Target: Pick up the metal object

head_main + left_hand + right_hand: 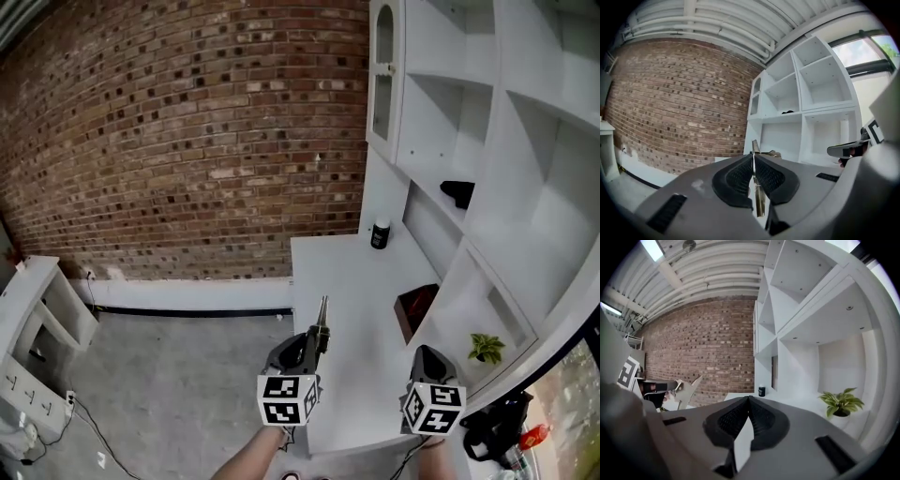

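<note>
Two grippers: low in the head view, over the near end of the counter (349,281).
Left gripper (317,339): clamped on the metal object (322,314), at the counter's left edge.
Metal object: a thin strip standing between the left pads (740,178), held in the air at frame centre, its tip pointing up the frame.
Right gripper (425,356): jaws pressed together, nothing between them.
Counter: white, bare in the middle. A black can (380,234) stands at the far end and a dark red box (415,309) at the right side.
Shelves (525,169): white, right of frame. A plant (486,349) sits in a low compartment.
Room: brick wall (187,141) at upper left, grey floor (169,394) at lower left.
</note>
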Demonstrator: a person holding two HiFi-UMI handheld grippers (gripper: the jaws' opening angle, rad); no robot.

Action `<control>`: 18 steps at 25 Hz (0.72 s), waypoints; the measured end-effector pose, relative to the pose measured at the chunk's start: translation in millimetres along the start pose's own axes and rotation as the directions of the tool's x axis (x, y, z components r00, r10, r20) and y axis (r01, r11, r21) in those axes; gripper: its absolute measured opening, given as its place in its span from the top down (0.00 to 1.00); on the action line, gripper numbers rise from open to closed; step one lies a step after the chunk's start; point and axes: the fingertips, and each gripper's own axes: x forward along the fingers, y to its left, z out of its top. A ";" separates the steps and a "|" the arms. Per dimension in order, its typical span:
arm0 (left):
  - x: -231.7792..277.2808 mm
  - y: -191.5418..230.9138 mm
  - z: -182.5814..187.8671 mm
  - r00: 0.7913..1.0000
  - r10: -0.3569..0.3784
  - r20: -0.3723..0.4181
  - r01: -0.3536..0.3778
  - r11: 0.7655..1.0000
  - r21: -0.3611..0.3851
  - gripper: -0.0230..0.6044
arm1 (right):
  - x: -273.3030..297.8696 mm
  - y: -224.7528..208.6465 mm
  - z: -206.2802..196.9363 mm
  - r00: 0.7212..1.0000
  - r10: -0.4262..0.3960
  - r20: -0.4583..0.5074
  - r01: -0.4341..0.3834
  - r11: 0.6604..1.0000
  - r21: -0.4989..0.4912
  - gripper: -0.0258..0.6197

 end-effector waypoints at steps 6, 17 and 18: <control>-10.3 14.9 14.6 0.997 0.038 0.065 -0.038 0.999 0.001 0.94 | 0.2 12.5 11.8 0.999 -0.009 0.037 0.009 1.000 0.011 0.96; -16.6 27.6 14.7 0.996 0.023 0.084 -0.022 1.000 -0.010 0.94 | -1.9 25.8 5.4 1.000 -0.006 0.007 0.006 1.000 0.012 0.96; -17.0 28.6 15.0 0.996 0.020 0.084 -0.020 1.000 -0.007 0.94 | -2.0 26.8 5.6 1.000 -0.011 0.007 0.011 1.000 0.012 0.96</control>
